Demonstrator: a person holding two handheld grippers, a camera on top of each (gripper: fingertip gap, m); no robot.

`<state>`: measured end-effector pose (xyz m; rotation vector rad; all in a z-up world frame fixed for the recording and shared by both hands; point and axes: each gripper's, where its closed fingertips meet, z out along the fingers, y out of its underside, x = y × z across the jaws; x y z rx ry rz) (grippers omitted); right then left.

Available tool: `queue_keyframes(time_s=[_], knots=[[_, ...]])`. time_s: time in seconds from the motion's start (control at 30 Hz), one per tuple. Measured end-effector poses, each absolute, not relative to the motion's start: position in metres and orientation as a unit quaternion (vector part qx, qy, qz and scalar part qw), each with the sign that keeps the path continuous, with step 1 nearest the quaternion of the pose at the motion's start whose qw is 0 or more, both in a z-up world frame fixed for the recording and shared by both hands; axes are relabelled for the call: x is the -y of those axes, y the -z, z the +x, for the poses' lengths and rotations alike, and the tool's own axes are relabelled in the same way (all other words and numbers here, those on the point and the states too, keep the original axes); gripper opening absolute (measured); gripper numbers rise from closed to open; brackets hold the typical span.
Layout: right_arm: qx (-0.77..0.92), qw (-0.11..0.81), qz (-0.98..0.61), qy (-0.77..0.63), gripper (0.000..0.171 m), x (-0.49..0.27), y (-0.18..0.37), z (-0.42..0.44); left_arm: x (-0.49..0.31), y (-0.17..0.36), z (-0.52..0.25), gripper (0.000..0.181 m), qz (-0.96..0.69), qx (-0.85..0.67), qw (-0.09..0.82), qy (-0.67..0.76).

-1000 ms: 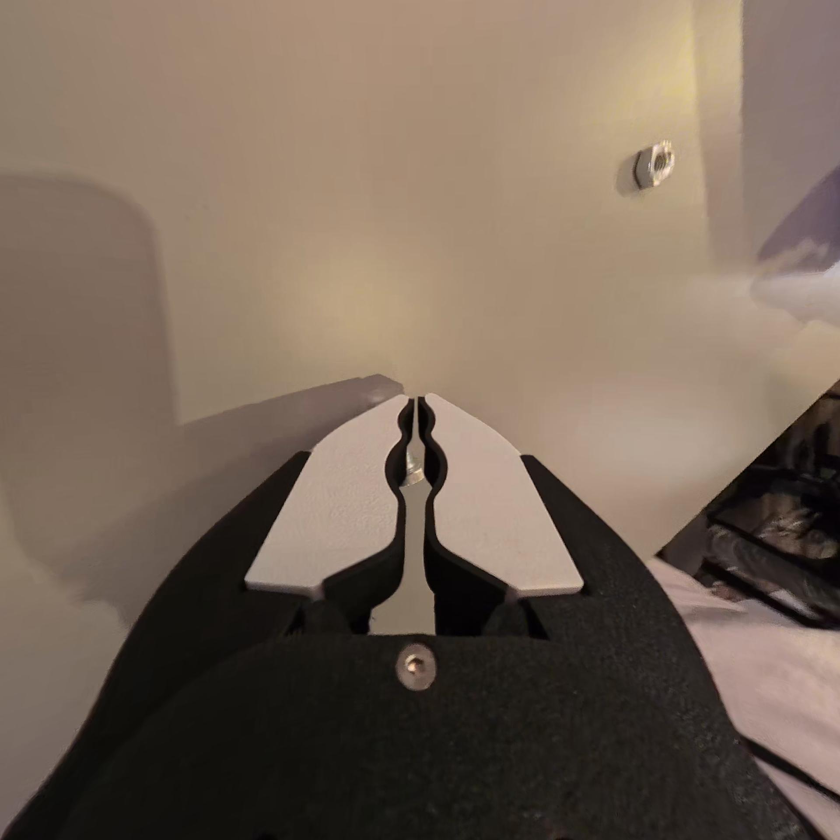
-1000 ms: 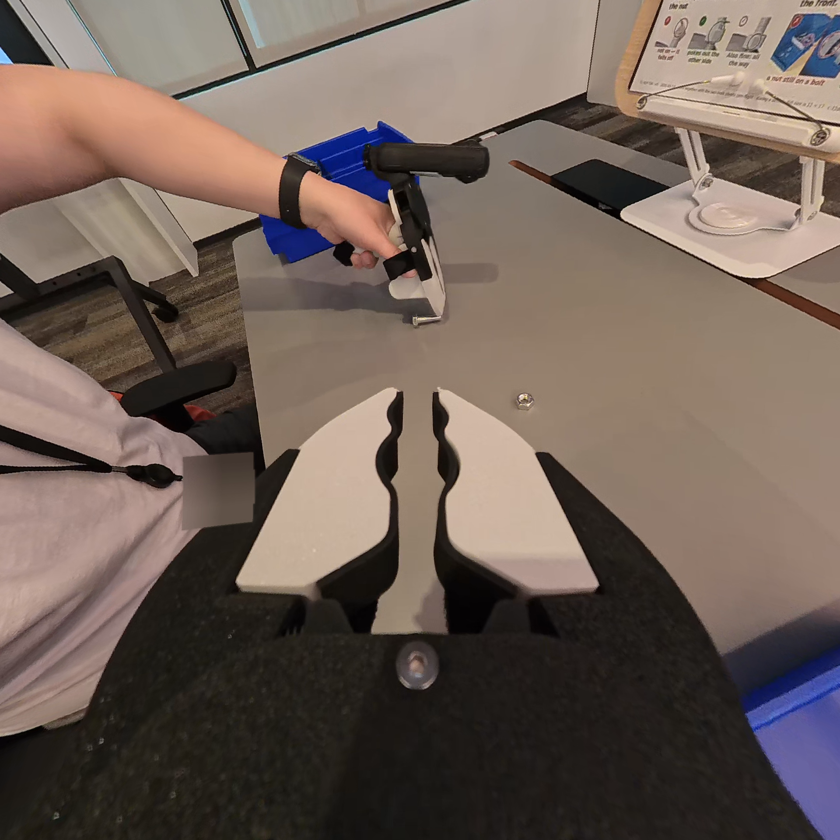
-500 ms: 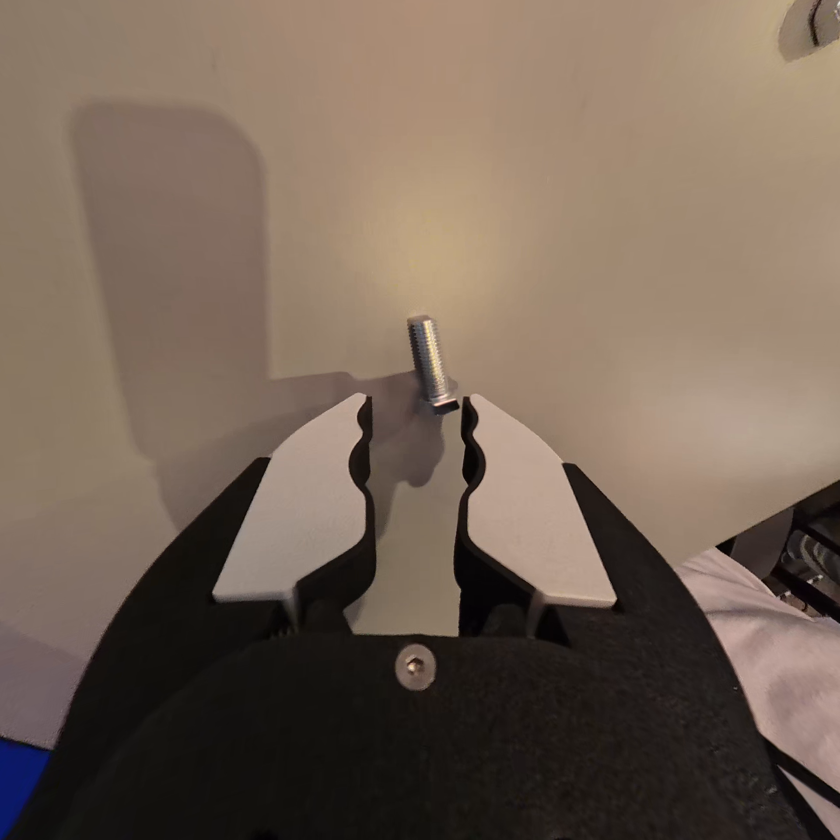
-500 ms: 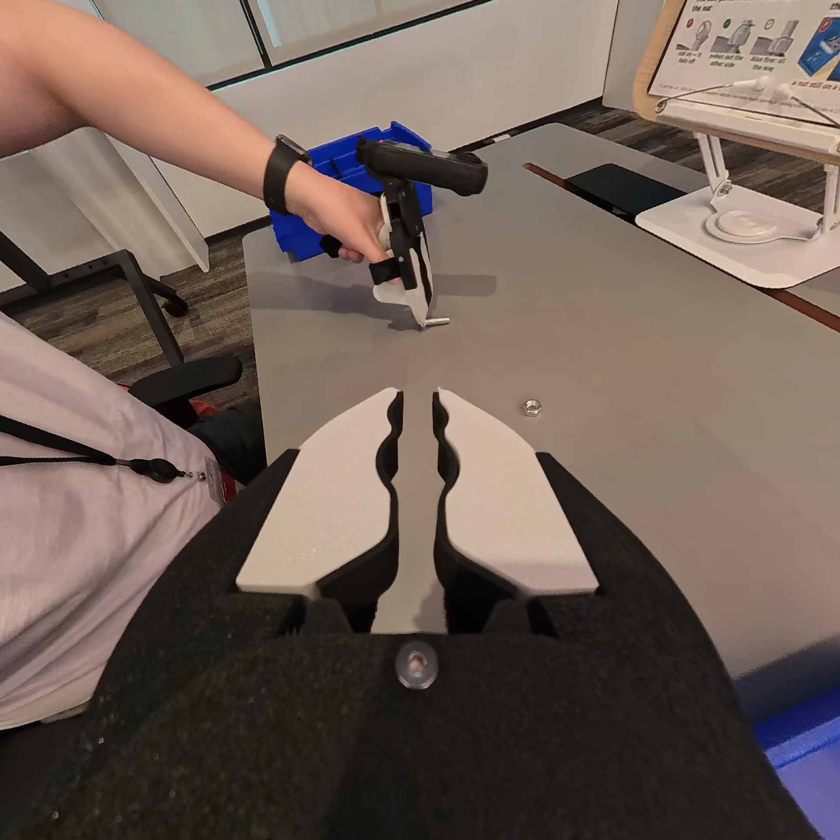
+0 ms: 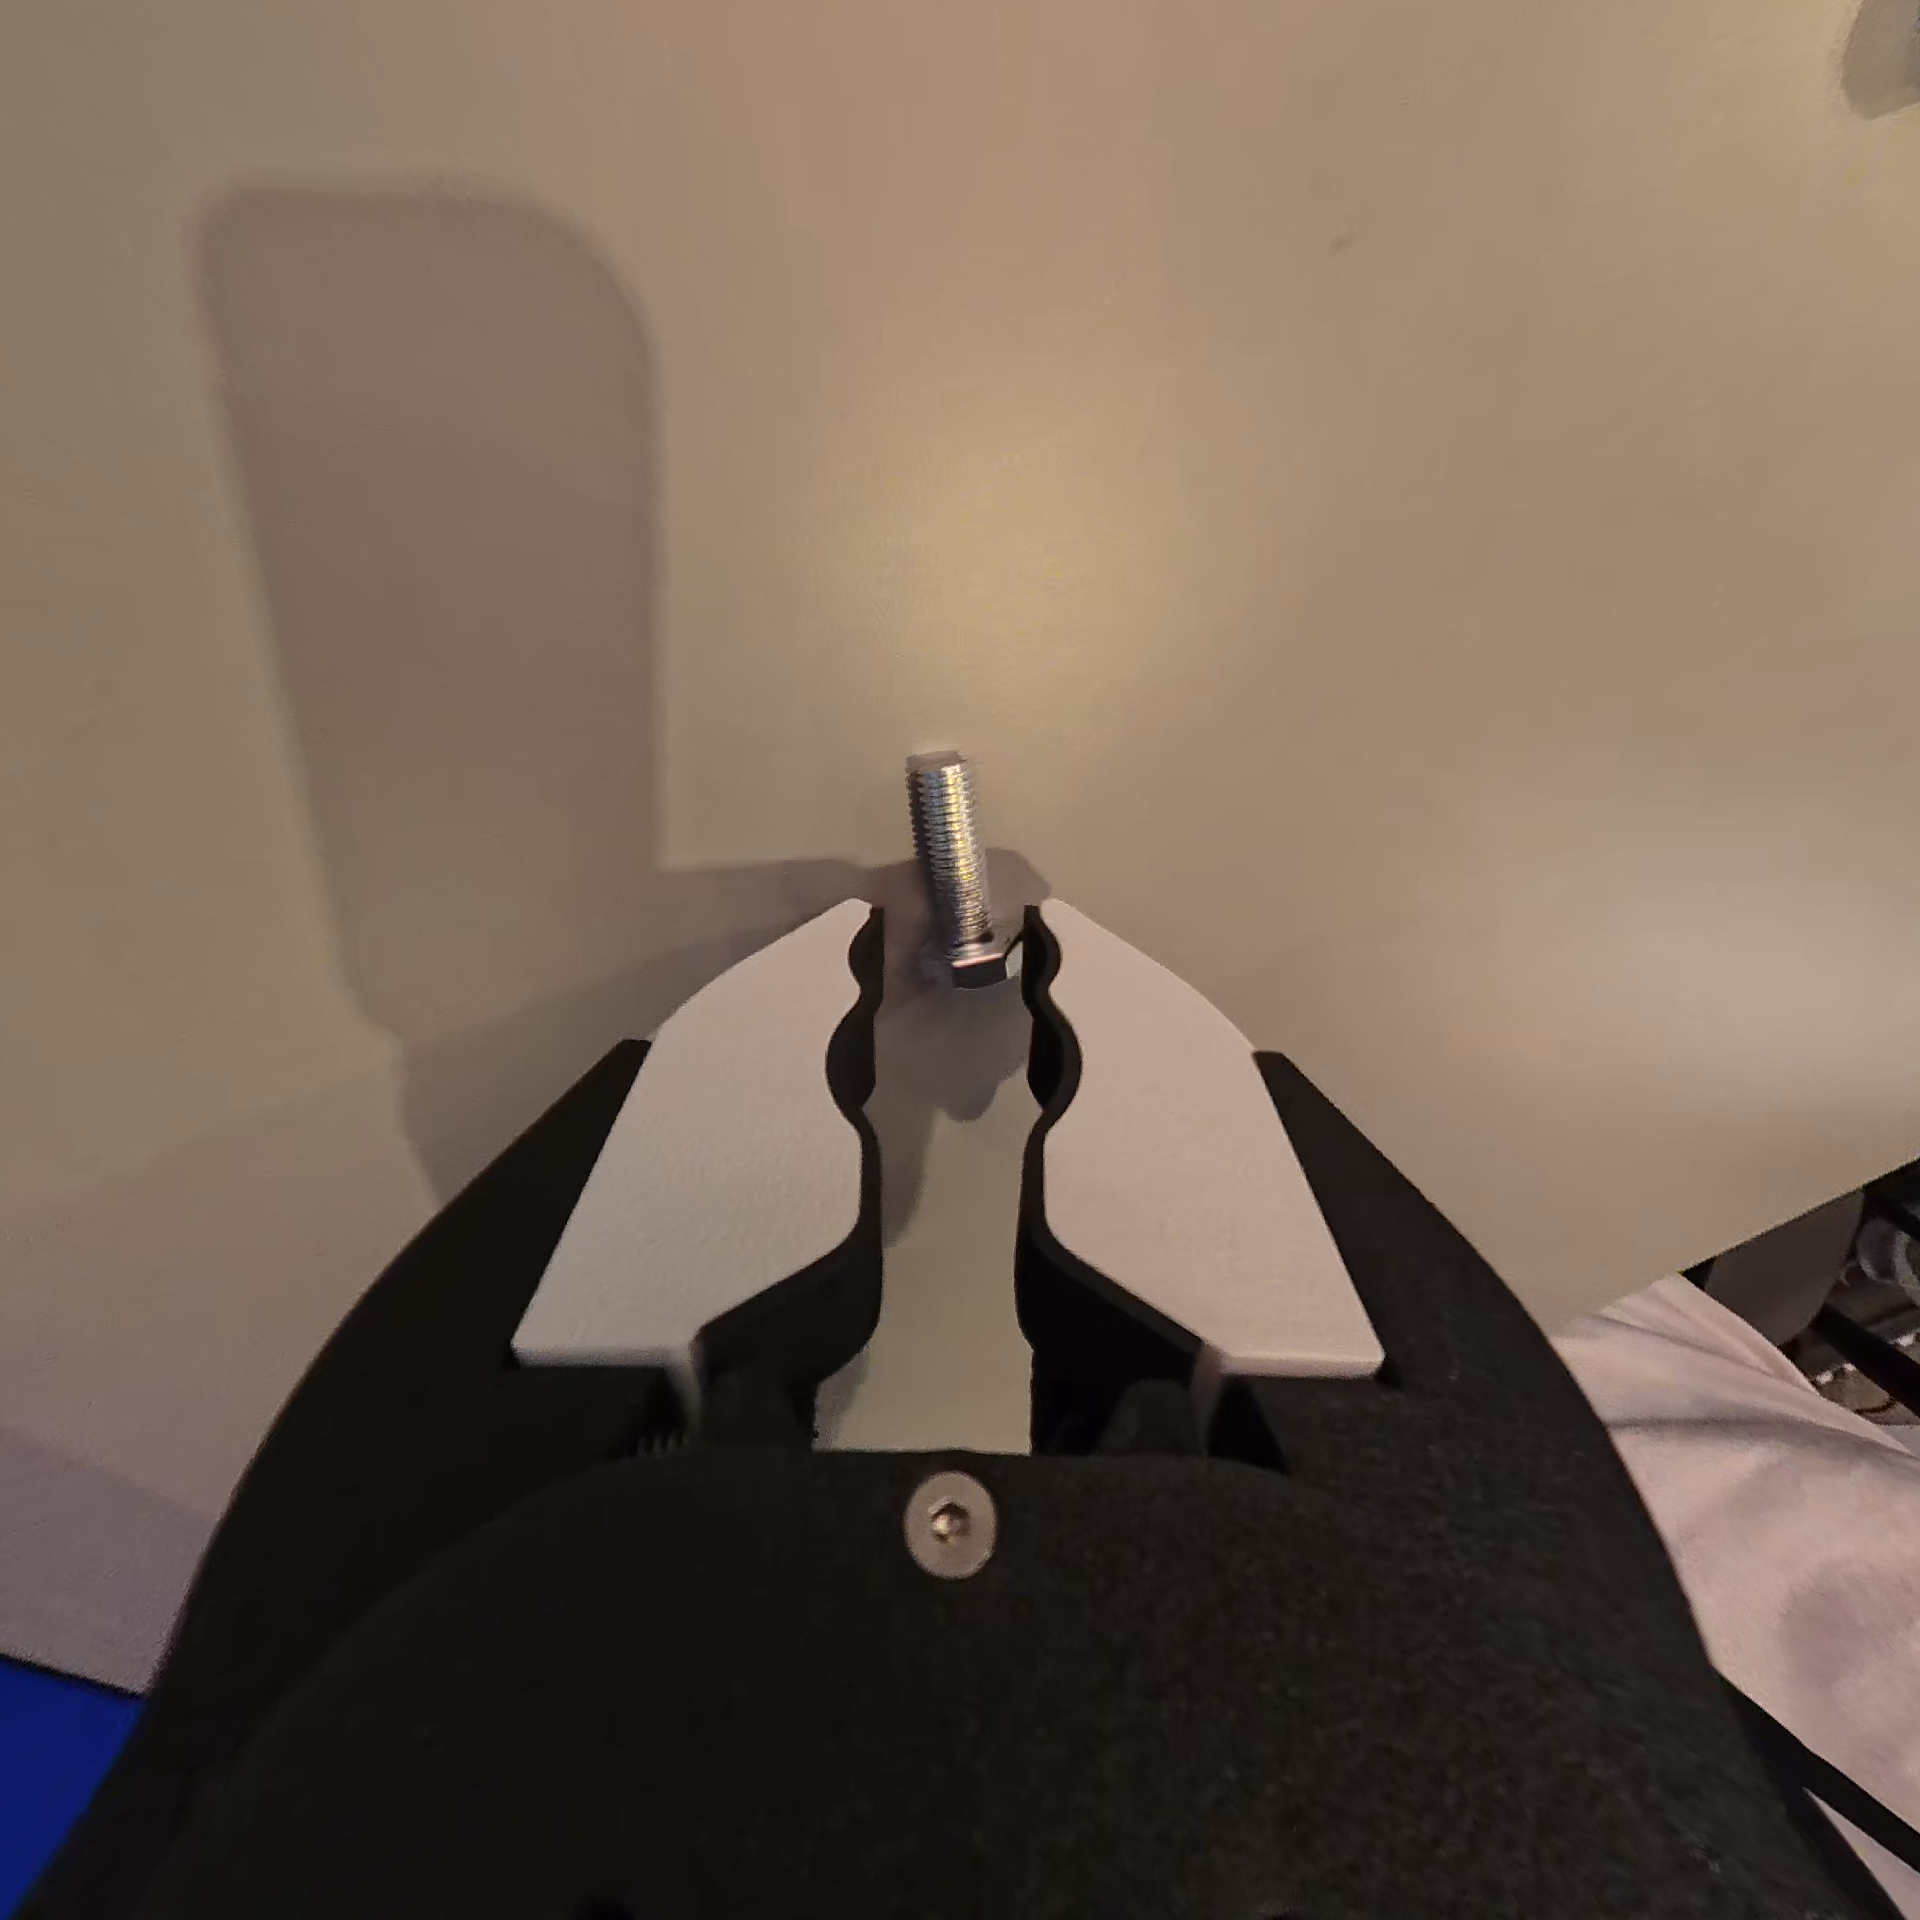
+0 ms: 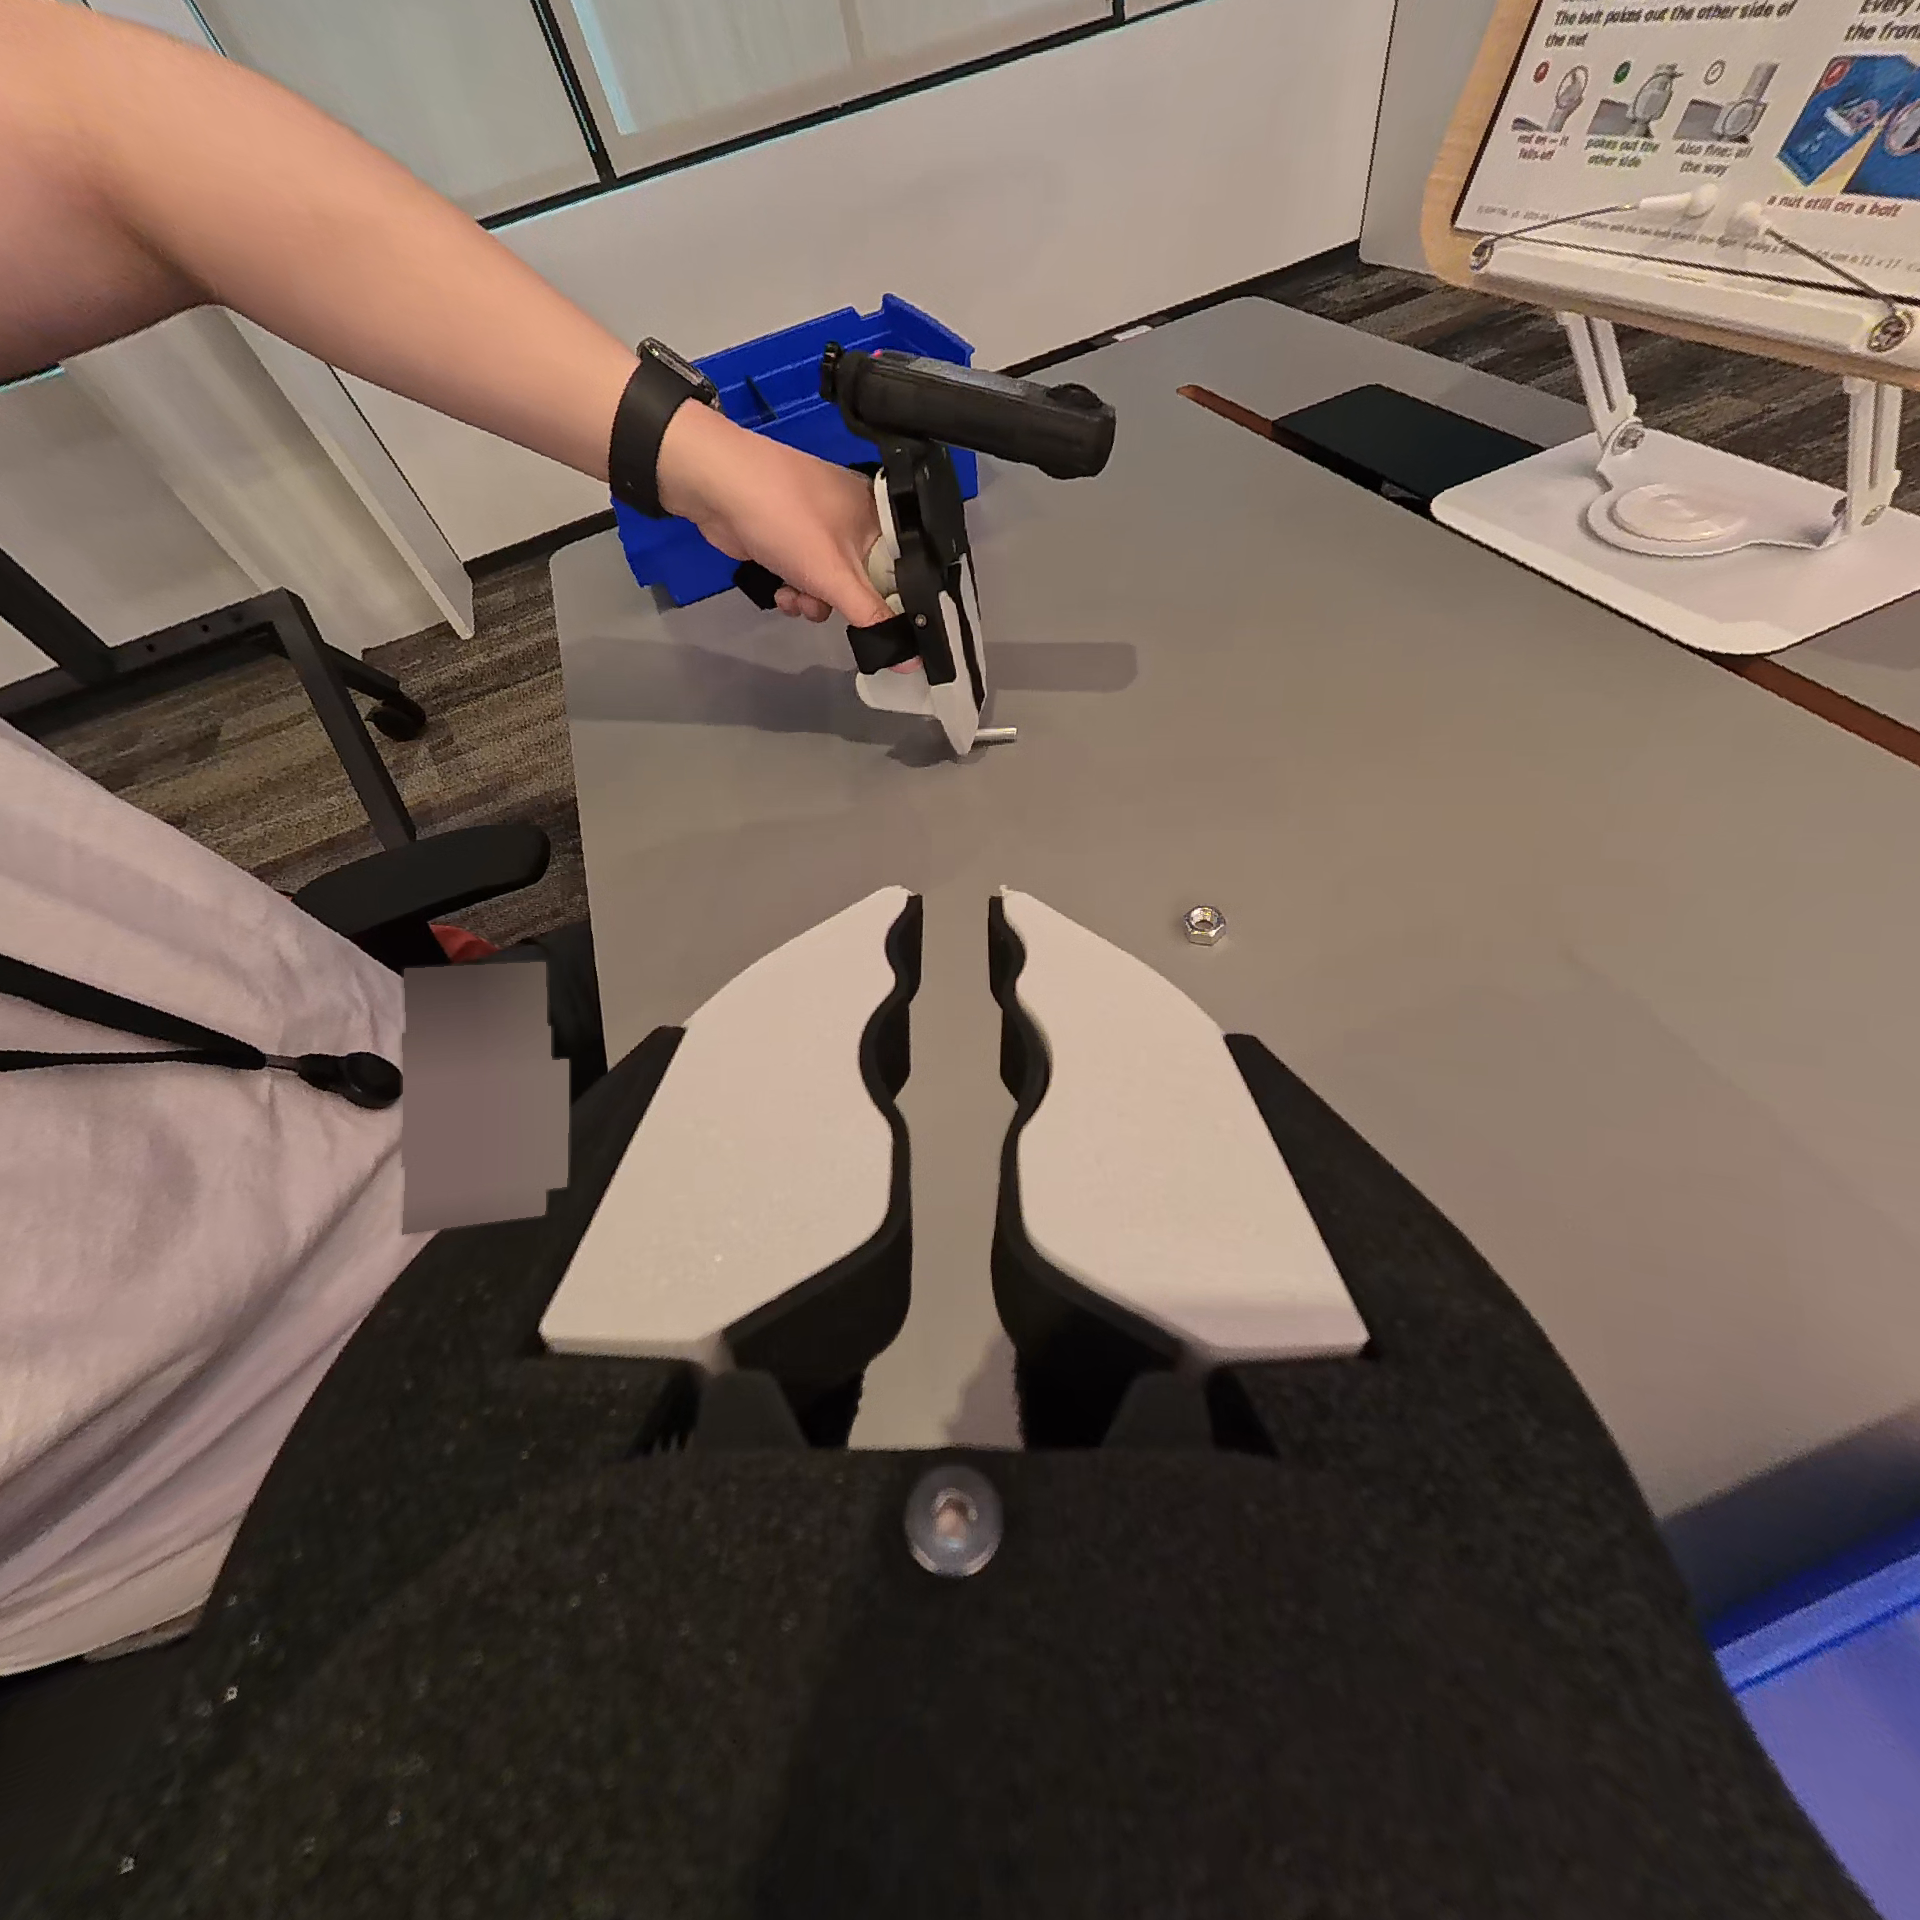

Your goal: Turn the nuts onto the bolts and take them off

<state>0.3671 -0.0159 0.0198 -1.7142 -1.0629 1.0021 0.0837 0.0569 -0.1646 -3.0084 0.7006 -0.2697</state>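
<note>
**Bolt between parted tongs, nut waiting nearby**

Left wrist view: the left tongs (image 5: 948,914) point down at the pale counter (image 5: 1351,520) with their jaws parted. A silver bolt (image 5: 951,862) lies flat on the counter, its hex head just inside the tips and its threaded shaft pointing away from them. The head sits close against the right-hand finger; nothing is clamped yet. The bolt looks small, light, stiff and smooth, so it is likely to roll or skid if nudged from one side. The hex head seems the best place to take hold, since its flats give the fingers something to bite on and the threads stay free for a nut.

Right wrist view: the right tongs (image 6: 954,896) hover above the grey counter with a narrow gap between the jaws and nothing in them. A small hex nut (image 6: 1206,924) lies on the counter just to the right of the tips, well apart from the bolt. It is thin and low, so gripping it across two flats would probably be safest. Farther off, a hand (image 6: 800,540) holds the other tongs down at the bolt. A blue bin (image 6: 727,540) stands behind that hand, and a white stand (image 6: 1662,540) with an instruction board sits at the far right. The stretch of counter between nut and bolt is bare.
</note>
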Motion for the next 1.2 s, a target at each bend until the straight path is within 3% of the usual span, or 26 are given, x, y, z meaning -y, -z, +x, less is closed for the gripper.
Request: queue_keyframes(time_s=[0.33, 0.83, 1.2], knots=[[0.422, 0.433, -0.687, -0.404, 0.011, 0.017, -0.019, 0.371, -0.053, 0.163, 0.074, 0.035, -0.975, -0.196, 0.005, 0.103], [0.42, 0.434, -0.687, -0.406, 0.011, 0.017, -0.018, 0.372, -0.055, 0.165, 0.075, 0.019, -0.971, -0.226, 0.017, 0.082], [0.42, 0.428, -0.689, -0.408, 0.011, 0.019, -0.014, 0.37, -0.052, 0.162, 0.07, 0.019, -0.958, -0.27, 0.047, 0.085]])
